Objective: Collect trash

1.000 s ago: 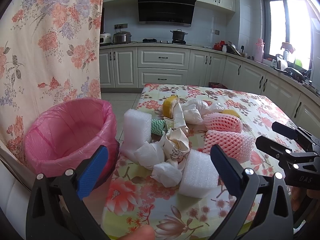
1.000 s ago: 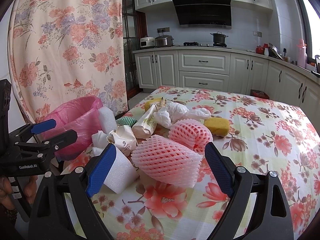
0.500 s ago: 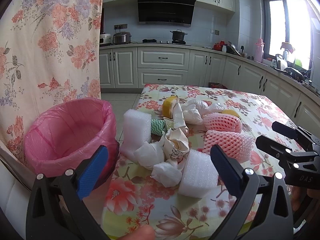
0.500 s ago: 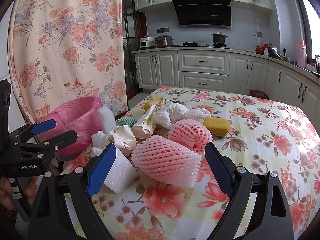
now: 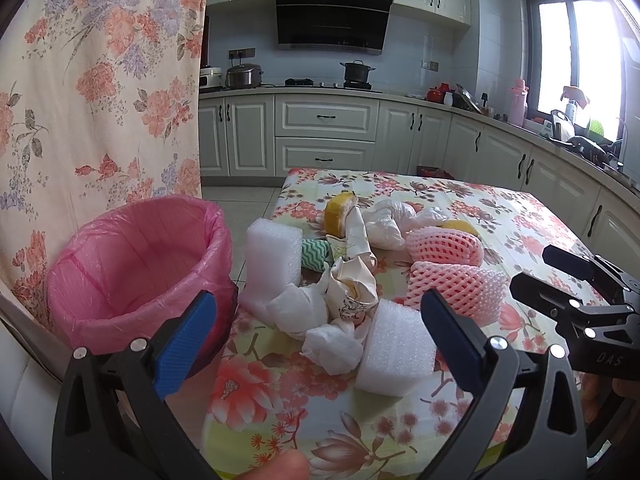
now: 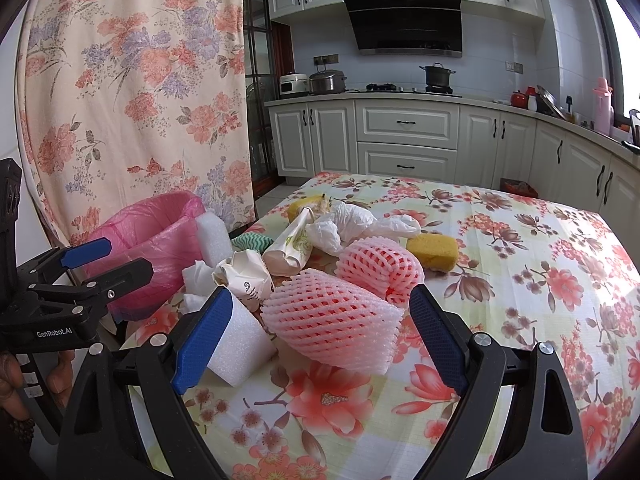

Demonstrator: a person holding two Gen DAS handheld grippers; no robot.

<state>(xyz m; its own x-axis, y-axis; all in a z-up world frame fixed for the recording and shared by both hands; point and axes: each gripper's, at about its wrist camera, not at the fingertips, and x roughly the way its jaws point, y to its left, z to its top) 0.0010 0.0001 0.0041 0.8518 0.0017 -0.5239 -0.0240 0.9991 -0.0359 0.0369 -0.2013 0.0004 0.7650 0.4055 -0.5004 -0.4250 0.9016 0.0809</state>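
Observation:
A heap of trash lies on the flowered table (image 5: 532,224): two white foam blocks (image 5: 396,350) (image 5: 273,258), crumpled tissues (image 5: 334,344), a crushed paper cup (image 5: 354,286), two pink foam fruit nets (image 6: 330,320) (image 6: 378,266), yellow sponges (image 6: 434,250) and a white plastic bag (image 6: 352,222). A bin lined with a pink bag (image 5: 136,270) stands off the table's left edge. My left gripper (image 5: 316,340) hangs open in front of the near foam block and tissues. My right gripper (image 6: 316,338) is open, its jaws either side of the nearest pink net without touching it.
A flowered curtain (image 5: 92,92) hangs behind the bin on the left. White kitchen cabinets (image 5: 326,136) and a stove with a pot (image 5: 357,71) run along the back and right walls. The table's right half (image 6: 560,280) holds only the cloth.

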